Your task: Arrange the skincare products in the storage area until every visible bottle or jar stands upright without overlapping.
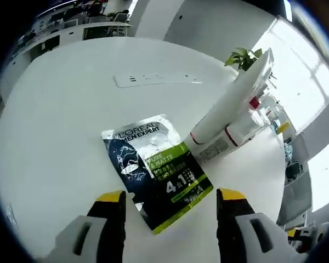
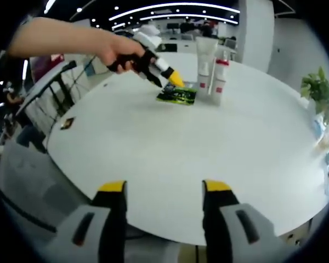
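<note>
Left gripper (image 1: 170,205) spread above flat sachet (image 1: 156,170) — best slide one jaw under an edge, clear of upright tubes (image 1: 230,109); right gripper (image 2: 163,192) spread, idle.

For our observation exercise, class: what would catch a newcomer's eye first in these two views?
The flat black-and-green L'Oreal Men Expert sachet lies on the round white table, just ahead of the left tool with its yellow-tipped jaws apart. Beside it stand a tall white tube and a shorter white bottle with red bands. In the right gripper view, a hand holds that tool over the sachet.
</note>
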